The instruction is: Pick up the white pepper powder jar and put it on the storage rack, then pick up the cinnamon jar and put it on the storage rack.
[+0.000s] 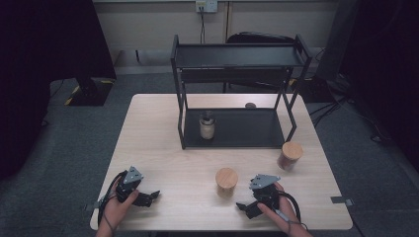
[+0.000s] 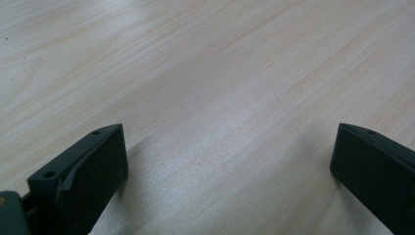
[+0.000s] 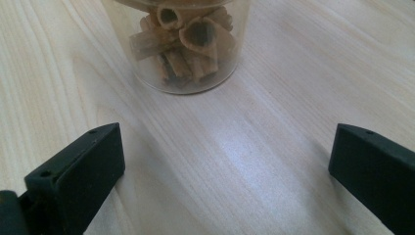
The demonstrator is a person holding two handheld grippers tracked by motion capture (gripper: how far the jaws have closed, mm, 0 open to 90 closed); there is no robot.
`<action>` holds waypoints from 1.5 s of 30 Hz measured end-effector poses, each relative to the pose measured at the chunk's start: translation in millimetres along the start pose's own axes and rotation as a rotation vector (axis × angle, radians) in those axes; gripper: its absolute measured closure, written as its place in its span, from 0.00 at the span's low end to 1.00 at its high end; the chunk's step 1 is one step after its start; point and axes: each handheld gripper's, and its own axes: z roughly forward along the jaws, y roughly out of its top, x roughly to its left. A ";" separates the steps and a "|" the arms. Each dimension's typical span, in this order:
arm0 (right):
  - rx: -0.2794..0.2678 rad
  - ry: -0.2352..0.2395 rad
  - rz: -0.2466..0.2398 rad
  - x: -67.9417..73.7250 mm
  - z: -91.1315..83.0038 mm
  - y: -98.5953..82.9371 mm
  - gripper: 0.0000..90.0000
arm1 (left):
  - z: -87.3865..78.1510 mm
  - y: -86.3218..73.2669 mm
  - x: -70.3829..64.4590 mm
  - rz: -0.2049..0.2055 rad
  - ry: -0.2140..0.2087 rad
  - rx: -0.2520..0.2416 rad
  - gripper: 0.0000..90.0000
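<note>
Right tongs (image 3: pixel 225 176) low on table (image 3: pixel 303 58) (jaws wide) facing cinnamon jar (image 3: pixel 183 46).

Table (image 1: pixel 163 148) top: pale wood-grain surface, smooth, with a soft satin sheen seen in both gripper views. Left gripper (image 2: pixel 230 161) and right gripper (image 3: pixel 225 161): jaws of matt black plastic, screw holes visible, set wide apart; grey plates on top look dull metal or plastic, cannot be told. Near jar (image 3: pixel 183 44), at 12 o'clock of the right gripper: clear glossy wall, glass or plastic, rough brown cinnamon sticks (image 3: pixel 191 39) inside; lid (image 1: pixel 227 177) of light, matt wood. Second jar (image 1: pixel 289 155) at 2 o'clock: same wooden lid, clear wall. Rack (image 1: pixel 237 57): black metal, matt finish. Floor (image 1: pixel 59 148): grey carpet, rough.
</note>
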 end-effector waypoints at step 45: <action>-0.034 0.051 0.002 -7.9 -1.9 18.9 0.01 | 0.1 0.1 0.1 0.001 -0.001 0.000 0.00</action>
